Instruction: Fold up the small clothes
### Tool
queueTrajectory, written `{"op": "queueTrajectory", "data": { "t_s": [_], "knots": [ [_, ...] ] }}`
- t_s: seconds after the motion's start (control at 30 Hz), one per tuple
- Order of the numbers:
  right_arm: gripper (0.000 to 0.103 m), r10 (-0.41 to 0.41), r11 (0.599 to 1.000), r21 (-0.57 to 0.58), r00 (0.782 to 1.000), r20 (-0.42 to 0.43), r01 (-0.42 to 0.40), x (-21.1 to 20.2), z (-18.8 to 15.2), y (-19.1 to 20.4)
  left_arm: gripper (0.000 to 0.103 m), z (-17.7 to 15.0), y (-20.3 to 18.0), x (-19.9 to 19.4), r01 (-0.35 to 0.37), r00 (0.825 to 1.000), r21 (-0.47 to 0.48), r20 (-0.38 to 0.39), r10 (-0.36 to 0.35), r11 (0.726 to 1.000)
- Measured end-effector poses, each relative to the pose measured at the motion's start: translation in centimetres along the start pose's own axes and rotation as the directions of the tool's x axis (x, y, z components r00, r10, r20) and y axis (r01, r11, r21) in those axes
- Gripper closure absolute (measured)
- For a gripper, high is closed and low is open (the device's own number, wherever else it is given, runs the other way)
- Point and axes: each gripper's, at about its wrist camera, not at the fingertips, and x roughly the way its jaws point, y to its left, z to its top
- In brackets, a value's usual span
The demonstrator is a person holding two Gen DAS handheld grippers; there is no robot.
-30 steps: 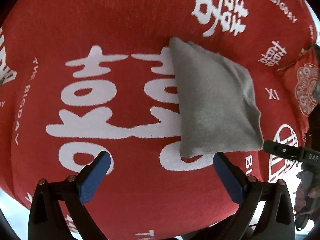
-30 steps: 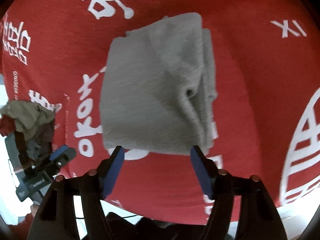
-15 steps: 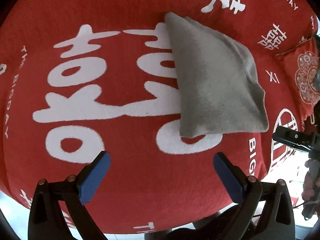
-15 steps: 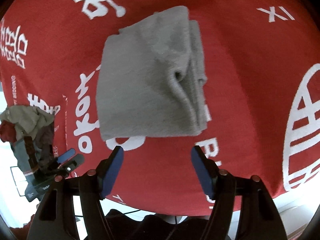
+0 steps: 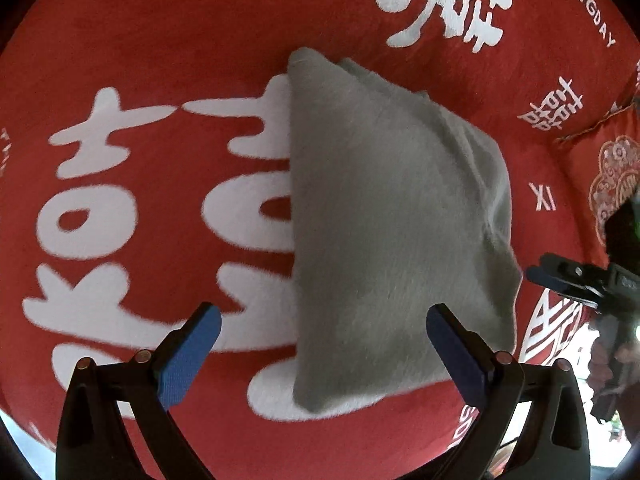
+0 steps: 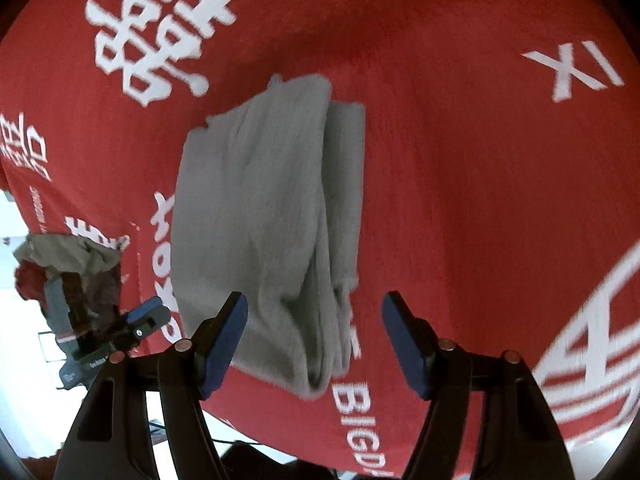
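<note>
The left gripper [image 5: 323, 346] stands spread wide, nothing between its blue, textured pads [image 5: 188, 356], which sit on black angular arms with small copper-coloured rivets. The right gripper [image 6: 315, 344] is likewise spread and holds nothing; its blue pads [image 6: 224, 344] frame the near end of the folded grey garment [image 6: 264, 216] without touching it. The garment [image 5: 392, 240] is a soft, fuzzy knit, folded into a rough oblong with bunched, layered edges along one long side. It lies flat on a red cloth [image 5: 160, 60] of napped weave, printed with large white characters and small Latin lettering. Beyond the cloth's edge, in the right wrist view, a heap of crumpled clothes [image 6: 68, 264] in olive, red and dark tones sits near the left gripper's tip.
</note>
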Motion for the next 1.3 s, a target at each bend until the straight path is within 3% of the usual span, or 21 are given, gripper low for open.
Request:
{"op": "queueTrajectory", "data": {
  "t_s": [0.27, 0.4, 0.47, 0.5, 0.53, 0.57, 0.63, 0.73, 0.8, 0.87, 0.9, 0.93, 0.97, 1.0, 1.2, 1.3],
  "knots": [
    [0.030, 0.137, 0.990, 0.046, 0.990, -0.037, -0.135, 3.1, 4.8, -3.1, 0.000, 1.8, 0.4, 3.5, 0.063, 0.994, 0.004, -0.091, -0.062, 0.998],
    [0.030, 0.212, 0.976, 0.060, 0.976, -0.050, -0.209, 4.4, 6.4, -4.2, 0.000, 2.2, 0.4, 4.3, 0.084, 0.991, -0.021, -0.104, -0.086, 0.996],
    [0.030, 0.213, 0.976, 0.048, 0.975, -0.055, -0.211, 4.7, 7.1, -4.1, 0.000, 2.4, 0.2, 4.3, 0.075, 0.991, -0.025, -0.107, -0.078, 0.997],
    [0.039, 0.208, 0.978, 0.032, 0.977, -0.048, -0.207, 4.5, 7.4, -3.8, 0.000, 2.5, -0.1, 4.2, 0.066, 0.992, -0.017, -0.103, -0.067, 0.998],
    [0.056, 0.220, 0.975, 0.021, 0.975, -0.038, -0.219, 4.1, 7.8, -3.5, 0.000, 2.6, -0.2, 4.1, 0.058, 0.993, -0.009, -0.098, -0.058, 0.998],
    [0.064, 0.233, 0.972, 0.022, 0.972, -0.035, -0.233, 3.8, 8.0, -3.3, 0.000, 2.7, -0.4, 4.0, 0.049, 0.994, 0.001, -0.095, -0.049, 0.999],
    [0.094, 0.251, 0.968, 0.031, 0.967, -0.045, -0.249, 3.6, 8.3, -2.8, 0.000, 3.0, -0.7, 3.9, 0.048, 0.994, 0.009, -0.095, -0.046, 0.999],
    [0.095, 0.202, 0.977, -0.053, 0.978, -0.043, -0.204, 3.2, 8.7, -1.4, 0.000, 3.4, -1.1, 4.2, 0.048, 0.994, 0.016, -0.103, -0.046, 0.999],
    [0.095, 0.158, 0.985, -0.066, 0.986, -0.047, -0.161, 3.6, 9.0, -1.8, 0.000, 3.5, -1.1, 4.8, 0.046, 0.992, 0.012, -0.119, -0.044, 0.999],
    [0.089, 0.229, 0.973, 0.015, 0.972, -0.048, -0.228, 3.8, 9.0, -3.7, 0.000, 3.6, -1.1, 5.1, 0.066, 0.990, 0.000, -0.126, -0.065, 0.998],
    [0.076, 0.241, 0.970, 0.032, 0.970, -0.044, -0.240, 3.5, 8.9, -4.3, 0.000, 3.6, -1.0, 5.1, 0.078, 0.989, 0.000, -0.127, -0.077, 0.997],
    [0.049, 0.261, 0.965, 0.042, 0.964, -0.049, -0.259, 3.3, 8.8, -4.8, 0.000, 3.6, -0.9, 5.2, 0.092, 0.987, 0.001, -0.129, -0.091, 0.996],
    [0.036, 0.280, 0.960, 0.047, 0.959, -0.054, -0.278, 3.3, 8.6, -5.1, 0.000, 3.6, -0.8, 5.3, 0.106, 0.985, 0.002, -0.134, -0.105, 0.994],
    [0.030, 0.304, 0.952, 0.054, 0.951, -0.060, -0.301, 3.3, 8.5, -5.4, 0.000, 3.7, -0.8, 5.5, 0.125, 0.982, -0.001, -0.141, -0.124, 0.992],
    [0.030, 0.401, 0.916, 0.068, 0.906, -0.134, -0.395, 5.4, 8.8, -7.2, 0.000, 4.1, -1.5, 6.2, 0.206, 0.967, 0.021, -0.158, -0.200, 0.978],
    [0.031, 0.421, 0.906, 0.036, 0.891, -0.171, -0.422, 6.9, 9.4, -6.5, 0.000, 4.5, -1.6, 6.5, 0.209, 0.966, 0.004, -0.156, -0.206, 0.978]
  ]
}}
